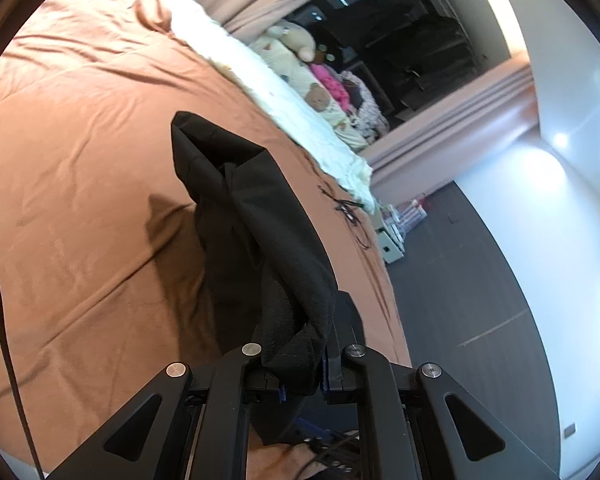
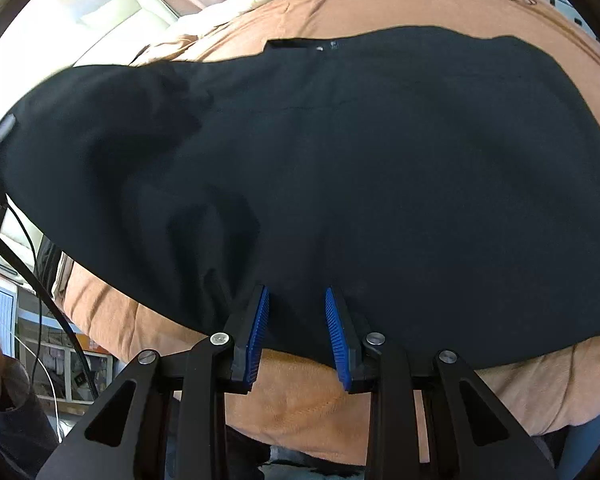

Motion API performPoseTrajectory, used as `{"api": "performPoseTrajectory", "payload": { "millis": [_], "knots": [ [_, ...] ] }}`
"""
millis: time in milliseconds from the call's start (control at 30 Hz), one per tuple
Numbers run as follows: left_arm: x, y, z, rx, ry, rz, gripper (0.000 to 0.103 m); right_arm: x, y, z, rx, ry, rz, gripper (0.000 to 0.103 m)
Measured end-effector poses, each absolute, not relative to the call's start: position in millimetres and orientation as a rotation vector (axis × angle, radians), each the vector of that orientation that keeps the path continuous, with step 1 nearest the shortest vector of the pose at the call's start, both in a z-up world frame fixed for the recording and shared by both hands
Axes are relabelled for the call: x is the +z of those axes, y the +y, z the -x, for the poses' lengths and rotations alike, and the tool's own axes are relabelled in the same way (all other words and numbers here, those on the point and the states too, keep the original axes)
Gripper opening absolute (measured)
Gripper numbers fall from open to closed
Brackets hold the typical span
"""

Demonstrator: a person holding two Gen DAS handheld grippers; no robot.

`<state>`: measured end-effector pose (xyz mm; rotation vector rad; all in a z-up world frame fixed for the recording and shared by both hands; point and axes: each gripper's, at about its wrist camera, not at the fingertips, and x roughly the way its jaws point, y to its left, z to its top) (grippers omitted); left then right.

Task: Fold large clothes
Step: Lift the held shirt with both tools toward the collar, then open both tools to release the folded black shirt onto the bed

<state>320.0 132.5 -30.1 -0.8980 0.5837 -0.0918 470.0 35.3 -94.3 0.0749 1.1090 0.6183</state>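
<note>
The left gripper (image 1: 300, 364) pinches the black garment (image 1: 260, 220) to lift a fold; lower centre, the right gripper (image 2: 298, 334) stands part-open, pads straddling its hem ungripped.

Black garment (image 2: 340, 168) lies on brown-covered bed (image 2: 300, 396).

**Black linkages, blue pads: our two handheld grippers**

We carry two matching tools. Our left gripper (image 1: 302, 360) is matte black, with angled linkage arms cut by triangular slots and four round silver pivot screws in a row behind the jaws; slivers of blue show at the pads. Our right gripper (image 2: 298, 332) has the same black frame and silver screws, with ribbed blue pads (image 2: 259, 330) on both fingers. Black cables (image 2: 32, 276) trail left of the right gripper.
</note>
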Motion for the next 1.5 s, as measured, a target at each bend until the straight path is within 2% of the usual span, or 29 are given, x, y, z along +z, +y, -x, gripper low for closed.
{"api": "performPoseTrajectory", "payload": {
  "millis": [367,600,700,733,767,833,1000,1200,1500],
  "knots": [
    [-0.3,66.8,-358.0,-0.265,0.610,0.771,0.010,-124.3,27.6,-480.6,0.639,1.163,-0.175,0.024],
    [22.0,29.4,-381.5,-0.349,0.616,0.703,0.010,-112.8,2.8,-479.6,0.668,1.159,-0.269,0.024],
    [29.4,12.4,-394.5,-0.378,0.628,0.676,0.010,-89.1,-23.9,-478.7,0.676,1.102,-0.329,0.025],
    [30.9,6.8,-400.0,-0.384,0.634,0.669,0.010,-81.7,-33.4,-476.7,0.677,1.082,-0.341,0.029],
    [30.8,-0.9,-406.4,-0.394,0.643,0.661,0.010,-72.1,-47.0,-474.6,0.675,1.054,-0.357,0.045],
    [28.3,-14.4,-414.9,-0.409,0.660,0.650,0.010,-58.2,-72.2,-469.7,0.657,1.003,-0.380,0.064],
    [8.4,-55.8,-444.7,-0.444,0.734,0.614,0.010,-37.9,-152.3,-458.7,0.575,0.903,-0.472,0.064],
    [-31.1,-111.2,-485.3,-0.465,0.872,0.523,0.010,-51.6,-230.6,-450.9,0.432,0.882,-0.585,0.064],
    [-73.7,-187.6,-507.0,-0.491,1.016,0.327,0.010,-62.8,-278.4,-429.9,0.347,0.873,-0.685,0.064]
  ]
}}
